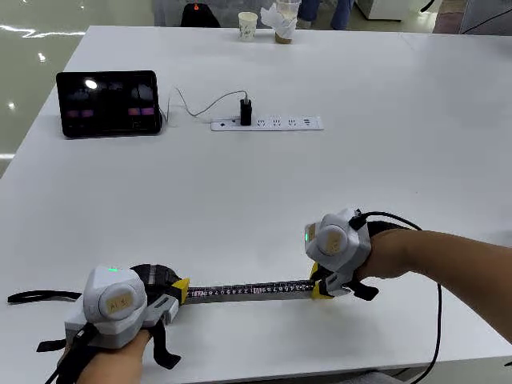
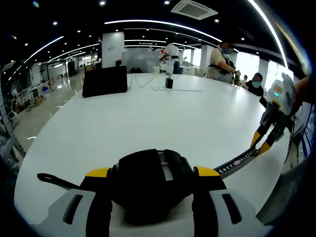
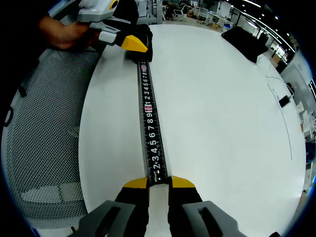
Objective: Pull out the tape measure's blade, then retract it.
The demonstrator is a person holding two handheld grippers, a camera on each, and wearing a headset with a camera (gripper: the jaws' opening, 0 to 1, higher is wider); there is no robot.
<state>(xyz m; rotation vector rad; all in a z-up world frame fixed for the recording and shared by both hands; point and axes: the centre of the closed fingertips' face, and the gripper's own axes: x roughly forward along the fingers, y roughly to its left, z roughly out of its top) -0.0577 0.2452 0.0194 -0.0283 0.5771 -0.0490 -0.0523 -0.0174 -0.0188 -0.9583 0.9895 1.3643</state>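
A black tape measure case (image 2: 150, 177) sits between the yellow-tipped jaws of my left gripper (image 2: 153, 173), which is shut on it near the table's front left (image 1: 156, 280). Its dark numbered blade (image 1: 248, 289) stretches flat across the white table to my right gripper (image 1: 320, 284). In the right gripper view the blade (image 3: 148, 123) runs from the far case (image 3: 140, 47) down to my right gripper (image 3: 159, 182), whose jaws are shut on the blade's end. A black wrist strap (image 2: 54, 180) trails from the case.
A black tablet (image 1: 109, 102) stands at the back left, wired to a white power strip (image 1: 268, 123) with a black plug. Paper cups (image 1: 249, 26) stand at the far edge. The front table edge (image 1: 320, 370) is close below the blade. People stand far off (image 2: 219, 59).
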